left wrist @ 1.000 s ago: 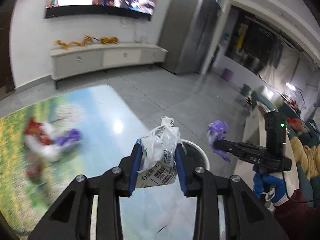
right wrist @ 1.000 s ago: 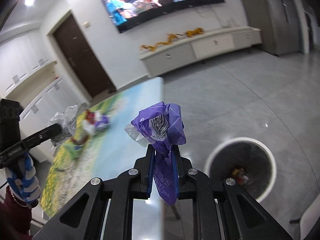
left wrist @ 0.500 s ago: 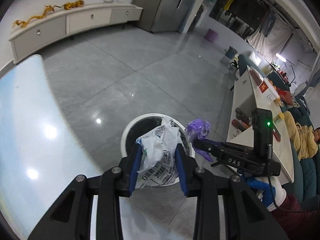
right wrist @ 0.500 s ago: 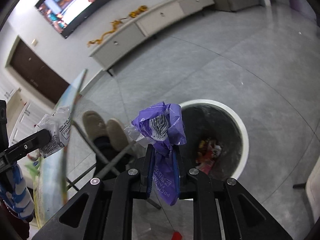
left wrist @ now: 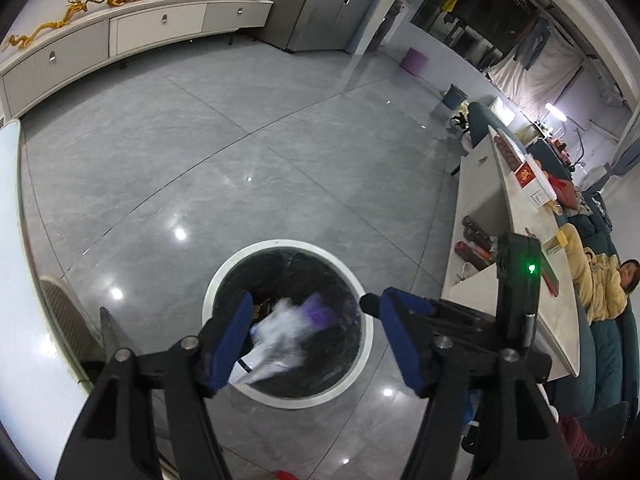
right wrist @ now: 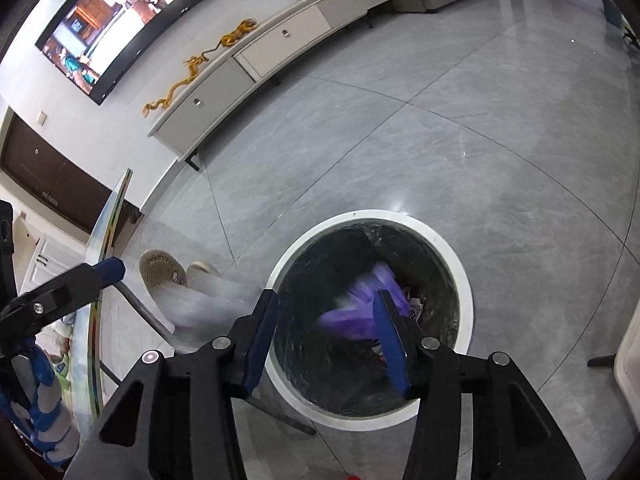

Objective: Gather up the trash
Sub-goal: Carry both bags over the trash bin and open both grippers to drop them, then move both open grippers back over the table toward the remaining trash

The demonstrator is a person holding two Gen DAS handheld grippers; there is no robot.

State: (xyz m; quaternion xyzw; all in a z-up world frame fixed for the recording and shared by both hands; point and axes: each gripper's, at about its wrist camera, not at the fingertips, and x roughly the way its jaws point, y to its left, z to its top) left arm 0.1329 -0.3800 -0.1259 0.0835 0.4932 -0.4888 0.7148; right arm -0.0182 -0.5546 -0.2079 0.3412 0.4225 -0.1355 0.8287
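Observation:
A round bin with a white rim (left wrist: 280, 243) (right wrist: 372, 216) and a dark liner stands on the grey floor below both grippers. My left gripper (left wrist: 316, 340) hangs over it, its jaws opening. A blurred white wrapper (left wrist: 276, 336) falls free between them into the bin. My right gripper (right wrist: 326, 340) is also above the bin with its jaws opening. The purple wrapper (right wrist: 360, 308) (left wrist: 318, 312) drops clear of its pads, blurred. Each gripper shows in the other's view: the right gripper (left wrist: 368, 302) and the left gripper (right wrist: 100, 272). Some older trash lies at the bin's bottom.
The glass table's edge (left wrist: 12, 240) (right wrist: 96, 320) runs along the left, with slippers (right wrist: 160, 276) beneath it. A long white TV cabinet (left wrist: 120, 32) lines the far wall. A white counter (left wrist: 500, 240) and a sofa with a person (left wrist: 600, 284) lie to the right.
Both grippers came down over the bin and went from shut on their wrappers to open. The white and purple wrappers have left the pads and are falling.

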